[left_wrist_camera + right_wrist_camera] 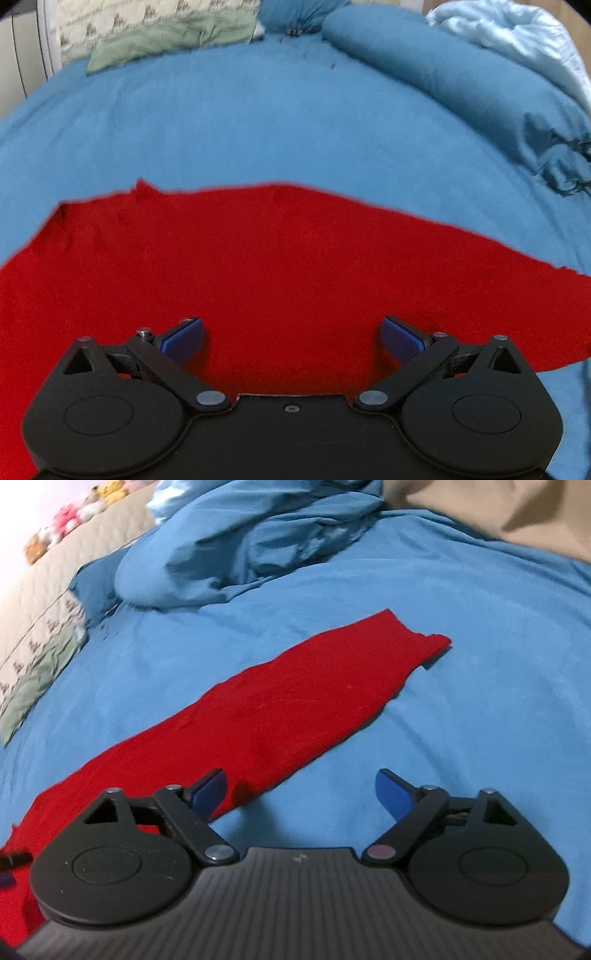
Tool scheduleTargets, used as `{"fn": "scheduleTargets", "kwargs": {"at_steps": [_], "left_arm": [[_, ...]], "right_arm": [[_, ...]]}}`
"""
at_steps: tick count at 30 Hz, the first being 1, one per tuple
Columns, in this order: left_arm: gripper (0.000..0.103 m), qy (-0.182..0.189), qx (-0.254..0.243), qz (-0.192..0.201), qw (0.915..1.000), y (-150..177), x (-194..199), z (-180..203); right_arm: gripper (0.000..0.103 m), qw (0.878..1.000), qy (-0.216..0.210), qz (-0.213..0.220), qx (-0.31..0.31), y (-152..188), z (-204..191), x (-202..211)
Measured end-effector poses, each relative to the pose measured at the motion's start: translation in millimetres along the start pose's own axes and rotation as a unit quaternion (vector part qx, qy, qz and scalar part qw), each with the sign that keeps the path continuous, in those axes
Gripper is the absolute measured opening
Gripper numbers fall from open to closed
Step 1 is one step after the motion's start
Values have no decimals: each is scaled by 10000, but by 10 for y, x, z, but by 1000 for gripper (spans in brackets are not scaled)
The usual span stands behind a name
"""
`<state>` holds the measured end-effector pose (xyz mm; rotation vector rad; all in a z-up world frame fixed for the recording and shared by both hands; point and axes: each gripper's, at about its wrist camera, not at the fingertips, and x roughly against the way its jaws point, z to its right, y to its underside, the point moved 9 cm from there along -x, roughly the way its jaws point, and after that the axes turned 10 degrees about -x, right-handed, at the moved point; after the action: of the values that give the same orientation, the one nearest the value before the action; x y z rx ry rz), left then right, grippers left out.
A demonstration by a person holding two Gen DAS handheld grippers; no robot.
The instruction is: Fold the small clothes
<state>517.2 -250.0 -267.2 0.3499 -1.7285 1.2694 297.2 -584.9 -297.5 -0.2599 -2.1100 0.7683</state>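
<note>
Our left hand-held gripper (291, 338) hangs with jaws spread wide over the red garment (258, 266), gripping nothing. Our right hand-held gripper (299, 794) is equally wide and empty (its left finger (208, 790) over the cloth's edge). The garment (280, 709) lies flat on the blue bed (461, 664), near a rumpled duvet (258, 542).

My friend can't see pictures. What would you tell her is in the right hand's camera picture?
A long red cloth lies flat and slanting across a blue bedsheet. The right gripper is open just above the cloth's near edge, holding nothing. A rumpled blue blanket is bunched up behind.
</note>
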Motion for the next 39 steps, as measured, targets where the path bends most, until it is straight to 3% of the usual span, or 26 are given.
{"fn": "scheduleTargets", "kwargs": {"at_steps": [2,5,7,10,12,16,20,23,27,30,34,37,39], "left_arm": [[103,23,29,-112,9999,57,-129,-33],[103,-30,-122,-36,9999,70,-166,-32],[103,-18,-188,-82,9998,73,-197,-29],[103,29,-265,-109,9996,76,-209,-5],[103,66,-236,-106,9996,49,-227,-15],[103,173,-326,-105,9993,65,-211,-85],[103,83,-84,128,9998,81,78,-334],[103,-348,-44,401,9986,90,385,-633],[103,-994,116,644,9929,243,843,-1135],[103,-1266,400,818,9878,436,1118,-1486],[103,-1493,753,732,9832,771,1207,-1837],[103,-1481,998,548,9824,1000,1122,-1992],[103,-1433,1102,480,9823,1078,1066,-2034]], "right_arm": [[92,9999,13,133,-102,-88,35,-77],[73,9991,54,349,-241,-230,78,-182],[51,9986,103,457,-264,-302,104,-239],[30,9981,129,534,-274,-353,123,-279],[21,9980,106,580,-219,-371,98,-263],[20,9975,-141,681,-83,-454,-128,-98],[20,9913,-1061,710,326,-556,-831,286],[20,9731,-2064,567,854,-441,-1680,642],[20,9253,-3434,-4,1608,151,-2874,1016],[20,8867,-4060,-791,2067,912,-3544,1037],[19,8463,-4073,-1820,2913,2186,-3884,769],[19,8367,-3795,-2207,3274,2811,-3788,518],[19,8337,-3728,-2262,3387,2989,-3739,428]]}}
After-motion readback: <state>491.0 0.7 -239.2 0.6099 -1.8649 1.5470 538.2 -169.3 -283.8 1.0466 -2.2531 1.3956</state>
